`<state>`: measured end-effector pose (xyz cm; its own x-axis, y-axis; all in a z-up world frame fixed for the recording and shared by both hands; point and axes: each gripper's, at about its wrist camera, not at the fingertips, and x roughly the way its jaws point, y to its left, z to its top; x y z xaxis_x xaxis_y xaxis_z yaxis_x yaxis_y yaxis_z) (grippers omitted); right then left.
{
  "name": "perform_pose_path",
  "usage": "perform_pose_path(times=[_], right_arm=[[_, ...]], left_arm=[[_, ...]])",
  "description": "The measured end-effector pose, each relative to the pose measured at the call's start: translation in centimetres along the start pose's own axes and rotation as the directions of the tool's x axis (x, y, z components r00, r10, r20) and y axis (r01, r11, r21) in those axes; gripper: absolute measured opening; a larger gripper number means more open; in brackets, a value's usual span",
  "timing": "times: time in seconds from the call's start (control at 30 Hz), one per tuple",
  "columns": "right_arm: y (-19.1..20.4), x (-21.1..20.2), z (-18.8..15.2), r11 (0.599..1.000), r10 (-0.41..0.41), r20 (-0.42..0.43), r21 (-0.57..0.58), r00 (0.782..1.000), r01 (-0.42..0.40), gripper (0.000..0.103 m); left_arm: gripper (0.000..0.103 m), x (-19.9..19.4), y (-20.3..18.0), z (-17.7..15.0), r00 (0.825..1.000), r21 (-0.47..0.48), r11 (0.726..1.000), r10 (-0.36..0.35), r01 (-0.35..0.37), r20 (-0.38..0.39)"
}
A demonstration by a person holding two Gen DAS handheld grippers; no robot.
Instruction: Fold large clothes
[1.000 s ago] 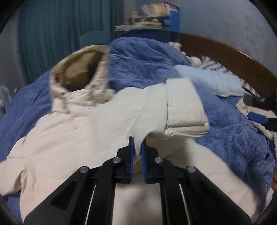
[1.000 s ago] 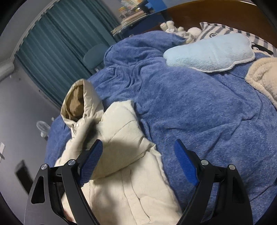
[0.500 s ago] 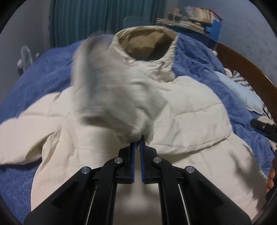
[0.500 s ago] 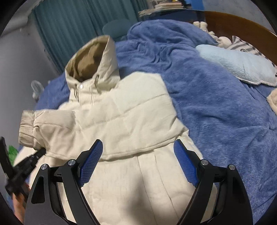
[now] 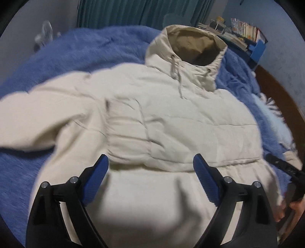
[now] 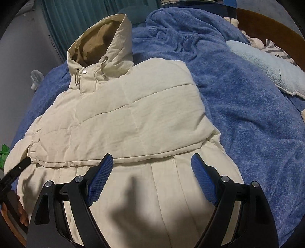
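Hovering over the cream hooded puffer jacket (image 5: 171,122) spread on the blue-blanketed bed (image 6: 247,106), left gripper (image 5: 150,179) jaws opening with nothing between them, right gripper (image 6: 152,177) jaws apart and empty, probably positioning for the next fold.

Cream jacket (image 6: 133,122) with tan-lined hood (image 6: 95,43) on blue blanket (image 6: 238,95); striped pillow (image 6: 276,49); teal curtains (image 5: 133,11).

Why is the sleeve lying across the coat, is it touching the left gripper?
Apart. In the left wrist view the left gripper has its jaws opening with nothing between them, and the folded sleeve lies flat across the cream coat beyond its blue pads.
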<state>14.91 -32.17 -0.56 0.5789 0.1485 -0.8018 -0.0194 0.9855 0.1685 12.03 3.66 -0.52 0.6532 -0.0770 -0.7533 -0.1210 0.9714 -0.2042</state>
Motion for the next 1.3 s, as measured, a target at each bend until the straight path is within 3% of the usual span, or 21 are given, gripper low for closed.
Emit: perform_pose_path(times=[0.13,0.27,0.3,0.33,0.37,0.4,0.43,0.57,0.7,0.77,0.87,0.9,1.0,1.17,1.2,1.3], right_arm=[[0.2,0.6,0.3,1.000,0.023,-0.004,-0.002,1.000,-0.023,0.081],[0.9,0.9,0.1,0.999,0.035,-0.018,-0.013,0.999,-0.035,0.081],[1.1,0.9,0.0,0.999,0.030,-0.017,-0.023,0.999,-0.030,0.081],[1.2,0.9,0.0,0.999,0.024,-0.015,-0.033,1.000,-0.024,0.081],[1.3,0.9,0.0,0.999,0.021,-0.012,-0.039,1.000,-0.021,0.081],[1.4,0.9,0.0,0.999,0.018,-0.011,-0.042,1.000,-0.019,0.081],[1.4,1.0,0.0,0.999,0.016,-0.011,-0.044,1.000,-0.016,0.081],[1.3,1.0,-0.1,0.999,0.015,-0.013,-0.036,1.000,-0.015,0.081],[0.9,1.0,0.1,1.000,0.016,-0.006,-0.022,1.000,-0.017,0.081],[0.7,1.0,0.1,1.000,0.014,-0.004,-0.018,1.000,-0.015,0.081],[0.6,1.1,0.0,1.000,0.008,-0.008,-0.019,1.000,-0.009,0.081],[0.6,1.2,0.0,1.000,0.007,-0.010,-0.020,1.000,-0.007,0.081],[0.4,1.4,0.0,1.000,0.003,-0.014,-0.014,1.000,-0.003,0.081],[0.3,1.4,0.1,1.000,0.008,0.004,-0.007,1.000,-0.008,0.081],[0.4,1.4,0.2,1.000,0.010,0.013,-0.009,1.000,-0.010,0.081],[0.8,1.7,0.6,1.000,0.023,0.025,-0.020,0.999,-0.022,0.081]], left_arm=[[0.086,0.8,0.3,1.1,0.994,0.049,0.993,0.111,-0.111,0.007],[0.085,2.9,2.6,1.0,0.995,-0.025,0.997,0.070,-0.072,-0.070],[0.075,3.3,3.2,0.8,0.996,-0.052,0.998,0.013,-0.017,-0.083],[0.056,3.5,3.4,0.6,0.995,-0.063,0.998,-0.036,0.030,-0.094],[0.052,3.7,3.3,0.5,0.994,-0.061,0.997,-0.045,0.039,-0.102],[0.032,3.4,3.1,0.5,0.996,-0.048,0.999,-0.022,0.018,-0.088],[0.023,3.0,2.9,0.5,0.997,-0.025,1.000,0.008,-0.010,-0.070],[0.017,-0.1,2.6,0.7,1.000,-0.048,0.999,-0.019,0.018,-0.014],[0.016,-2.4,1.0,0.2,0.999,0.043,0.999,0.023,-0.024,0.025],[0.016,-2.3,1.0,0.1,0.999,0.044,0.999,0.029,-0.030,0.015],[0.008,-0.5,1.8,-0.2,0.993,0.050,0.992,0.118,-0.117,-0.026],[0.008,0.1,2.1,-0.3,0.989,0.058,0.989,0.142,-0.139,-0.037],[0.008,0.8,3.3,-0.6,0.992,0.024,0.994,0.106,-0.105,-0.074],[0.009,-0.5,2.9,0.0,0.995,0.034,0.995,0.097,-0.097,-0.010],[0.017,-0.6,2.6,0.1,0.996,0.042,0.995,0.091,-0.091,-0.003],[0.076,-0.8,1.3,0.1,0.998,0.060,0.997,0.050,-0.051,0.024]])
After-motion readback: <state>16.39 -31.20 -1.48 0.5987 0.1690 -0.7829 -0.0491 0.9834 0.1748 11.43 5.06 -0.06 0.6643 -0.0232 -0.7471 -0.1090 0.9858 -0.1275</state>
